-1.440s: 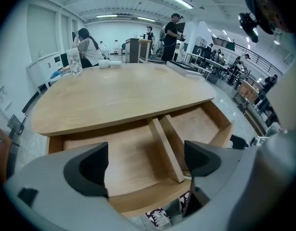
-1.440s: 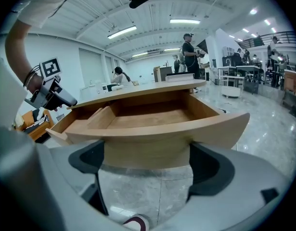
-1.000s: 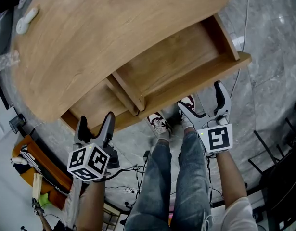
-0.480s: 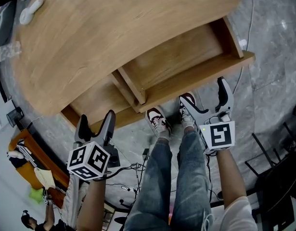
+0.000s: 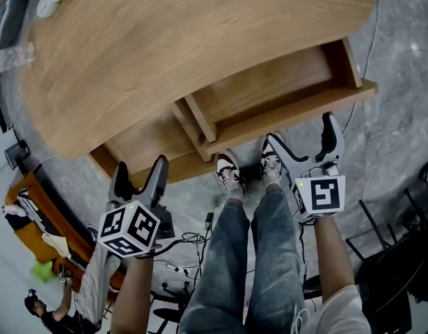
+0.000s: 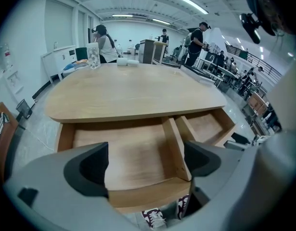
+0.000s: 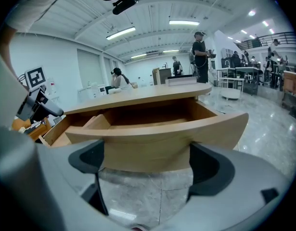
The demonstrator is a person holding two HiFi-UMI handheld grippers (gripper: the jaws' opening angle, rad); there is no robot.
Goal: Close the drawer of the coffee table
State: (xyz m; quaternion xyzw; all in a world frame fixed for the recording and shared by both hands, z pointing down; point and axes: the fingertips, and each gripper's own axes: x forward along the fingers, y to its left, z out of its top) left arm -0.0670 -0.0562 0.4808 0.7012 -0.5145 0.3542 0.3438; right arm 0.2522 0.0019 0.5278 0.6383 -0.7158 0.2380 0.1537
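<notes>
**Wooden drawer (image 5: 269,89) stands pulled out from the near side of a rounded, pale-grained surface (image 5: 186,40), above a grey marbled floor (image 5: 394,82).**
Both tools gape with dark-padded jaws wide apart, gripping nothing. The left tool (image 5: 139,167) hangs near the drawer's left end, and the right tool (image 5: 302,132) is just short of its curved front panel (image 5: 297,119). A plank divider (image 5: 200,117) splits the smooth drawer into two bays. Patterned sneakers (image 5: 229,175) stand on the floor between the tools.
</notes>
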